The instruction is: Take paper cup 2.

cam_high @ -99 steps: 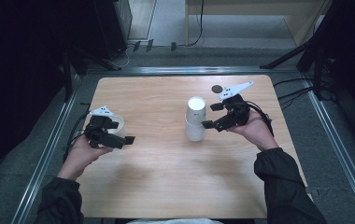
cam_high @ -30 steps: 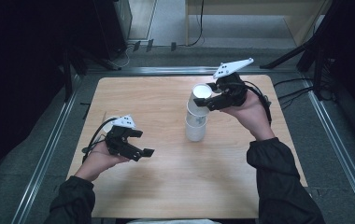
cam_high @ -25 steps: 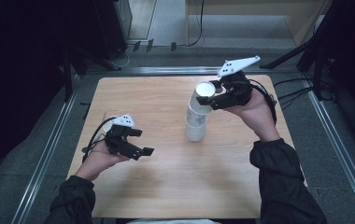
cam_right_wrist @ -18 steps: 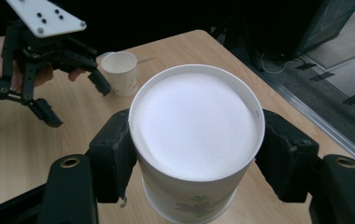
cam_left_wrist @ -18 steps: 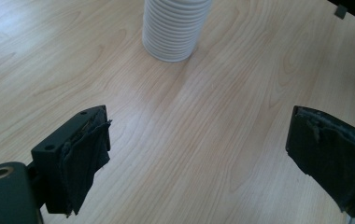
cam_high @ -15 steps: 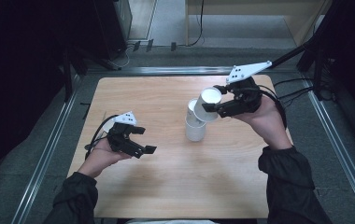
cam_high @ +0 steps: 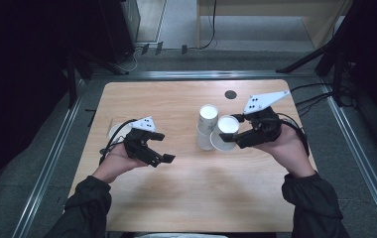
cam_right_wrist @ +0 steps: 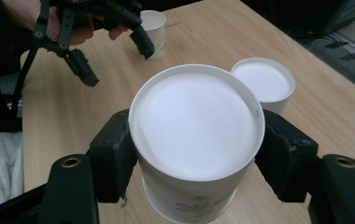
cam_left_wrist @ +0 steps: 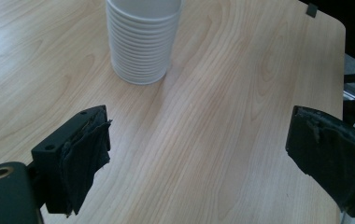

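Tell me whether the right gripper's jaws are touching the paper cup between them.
Touching. In the right gripper view, the right gripper has both black pads pressed against opposite sides of the paper cup, just below its rim, with no gap on either side.

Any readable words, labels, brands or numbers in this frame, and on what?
None can be read.
The held paper cup carries a green floral print, no lettering.
The grey plate on the right hand-held gripper bears black dots, no characters.
The cup stack is plain white.
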Available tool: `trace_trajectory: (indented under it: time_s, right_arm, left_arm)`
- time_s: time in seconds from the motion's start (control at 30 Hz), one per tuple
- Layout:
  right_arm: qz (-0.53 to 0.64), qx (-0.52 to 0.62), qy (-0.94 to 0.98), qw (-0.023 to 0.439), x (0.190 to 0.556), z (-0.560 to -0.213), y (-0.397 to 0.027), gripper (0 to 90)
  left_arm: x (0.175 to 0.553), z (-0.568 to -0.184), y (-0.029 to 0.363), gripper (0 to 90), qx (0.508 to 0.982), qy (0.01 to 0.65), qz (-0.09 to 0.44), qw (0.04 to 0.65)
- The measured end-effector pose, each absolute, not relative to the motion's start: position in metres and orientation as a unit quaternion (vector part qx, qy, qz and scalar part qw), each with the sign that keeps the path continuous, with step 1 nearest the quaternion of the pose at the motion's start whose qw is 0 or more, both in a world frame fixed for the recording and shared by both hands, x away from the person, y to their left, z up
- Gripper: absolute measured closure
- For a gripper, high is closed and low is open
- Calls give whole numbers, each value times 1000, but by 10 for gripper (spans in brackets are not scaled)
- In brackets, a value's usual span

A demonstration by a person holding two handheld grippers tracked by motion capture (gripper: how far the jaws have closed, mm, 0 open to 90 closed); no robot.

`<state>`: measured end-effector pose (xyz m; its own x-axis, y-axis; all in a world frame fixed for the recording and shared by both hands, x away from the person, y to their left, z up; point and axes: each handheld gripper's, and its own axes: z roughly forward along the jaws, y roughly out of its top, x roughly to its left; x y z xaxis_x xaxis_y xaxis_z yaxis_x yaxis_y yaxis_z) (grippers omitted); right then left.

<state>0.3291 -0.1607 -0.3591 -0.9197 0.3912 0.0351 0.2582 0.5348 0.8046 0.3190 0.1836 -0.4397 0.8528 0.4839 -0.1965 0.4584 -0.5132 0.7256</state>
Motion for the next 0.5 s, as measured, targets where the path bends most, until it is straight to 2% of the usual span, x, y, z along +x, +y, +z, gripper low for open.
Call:
trace_trajectory:
  time_s: [0.33,0.5]
  right_arm:
    - [443,183,877,40,324,-407,-158,349]
    - [441,170,880,37,320,-424,-153,350]
  left_arm:
    - [319,-444,174,65,875,252,12,413]
    - [318,-446,171,64,877,246,14,412]
